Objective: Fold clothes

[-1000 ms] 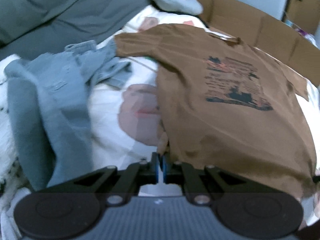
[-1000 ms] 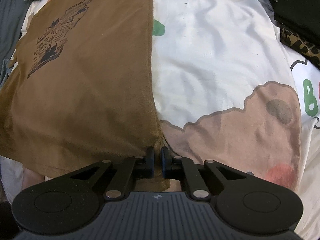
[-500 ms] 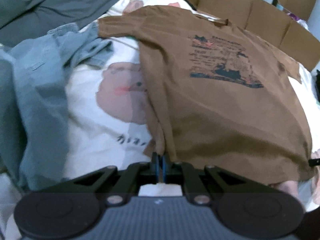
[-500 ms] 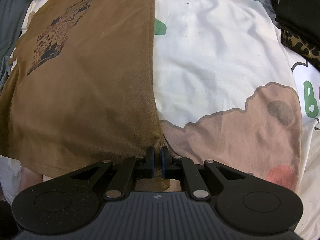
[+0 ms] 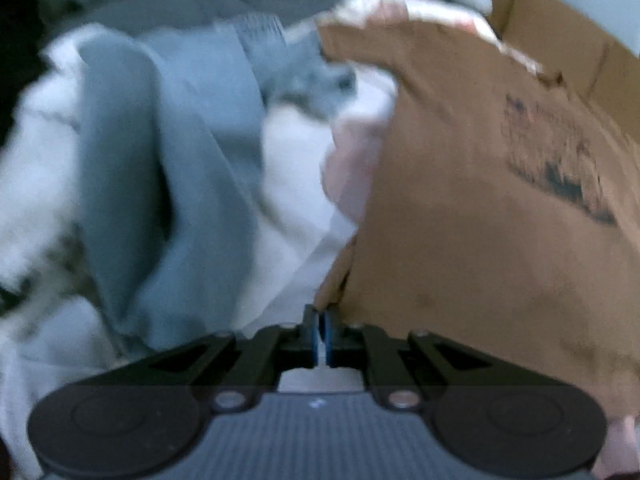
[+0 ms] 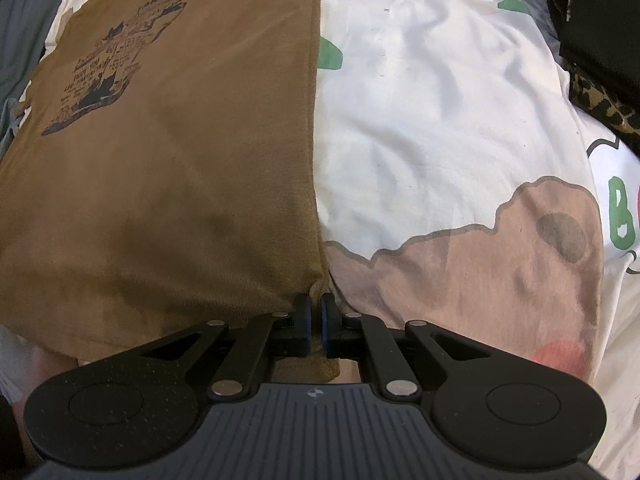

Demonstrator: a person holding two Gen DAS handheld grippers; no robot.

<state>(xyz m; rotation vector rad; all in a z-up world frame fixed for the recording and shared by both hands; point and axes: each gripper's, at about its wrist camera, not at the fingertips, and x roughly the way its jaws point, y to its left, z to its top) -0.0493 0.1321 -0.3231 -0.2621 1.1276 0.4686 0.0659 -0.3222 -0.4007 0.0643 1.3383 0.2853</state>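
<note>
Brown T-shirt (image 6: 180,184) flat on bed (image 6: 440,120): light, limp, drapes. Left claw (image 5: 321,330) and right claw (image 6: 315,320) each pinch hem corner; best hold.

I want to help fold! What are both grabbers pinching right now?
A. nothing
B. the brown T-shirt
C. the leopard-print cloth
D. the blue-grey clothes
B: the left gripper and the right gripper are each shut on a bottom corner of the brown T-shirt.
</note>
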